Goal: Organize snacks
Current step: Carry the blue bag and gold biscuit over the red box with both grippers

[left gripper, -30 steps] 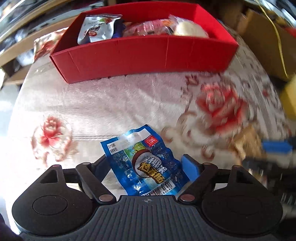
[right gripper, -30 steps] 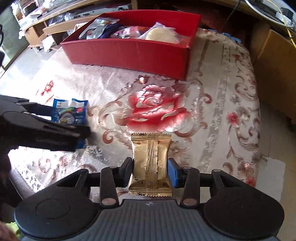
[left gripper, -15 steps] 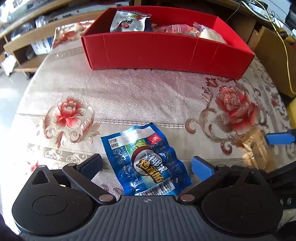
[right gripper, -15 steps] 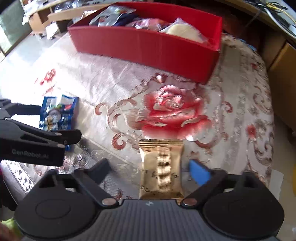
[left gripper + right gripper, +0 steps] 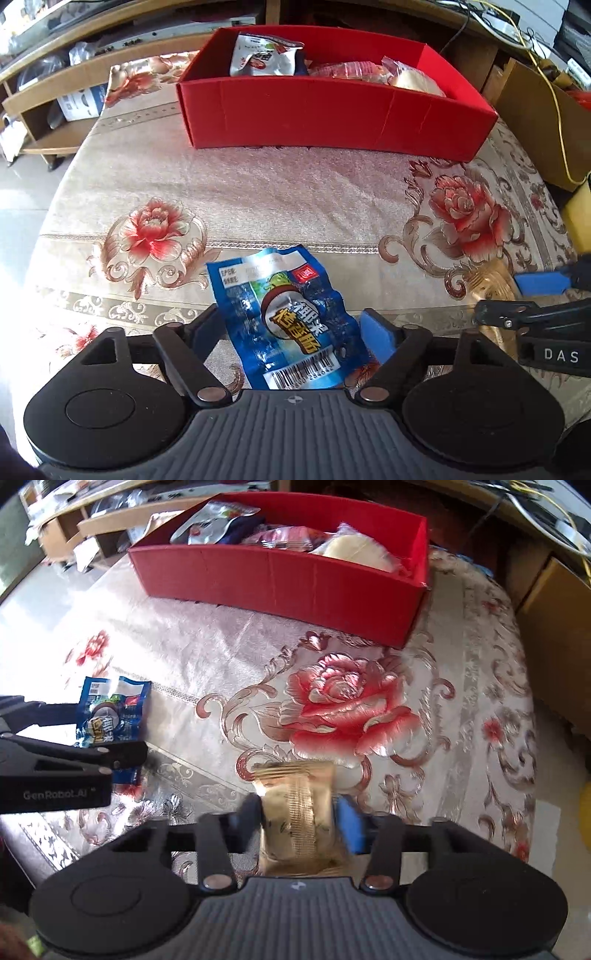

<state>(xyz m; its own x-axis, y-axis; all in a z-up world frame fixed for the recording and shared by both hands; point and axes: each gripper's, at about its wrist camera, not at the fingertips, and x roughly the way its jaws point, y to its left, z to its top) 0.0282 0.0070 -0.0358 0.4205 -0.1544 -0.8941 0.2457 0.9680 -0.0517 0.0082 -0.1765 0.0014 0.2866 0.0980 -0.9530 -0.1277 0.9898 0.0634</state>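
A blue snack packet [image 5: 288, 321] lies between the fingers of my left gripper [image 5: 291, 328], which is closed on its lower part; it also shows in the right wrist view [image 5: 110, 712]. A gold snack packet [image 5: 299, 812] is clamped between the fingers of my right gripper [image 5: 299, 819], just above the flowered tablecloth. In the left wrist view the gold packet [image 5: 487, 284] sits at the right beside my right gripper's blue pad. A red box [image 5: 332, 110] holding several snack packets stands at the far side, also in the right wrist view [image 5: 280, 579].
The round table with a rose-patterned cloth [image 5: 351, 709] drops off at the right and near edges. Wooden shelves [image 5: 55, 92] stand behind left. A cardboard box [image 5: 535, 110] and a yellow cable are at the back right.
Both grippers were open half a second ago and have closed on their packets. The gold packet is now tilted and lifted slightly. Both views have pulled back from the red box.
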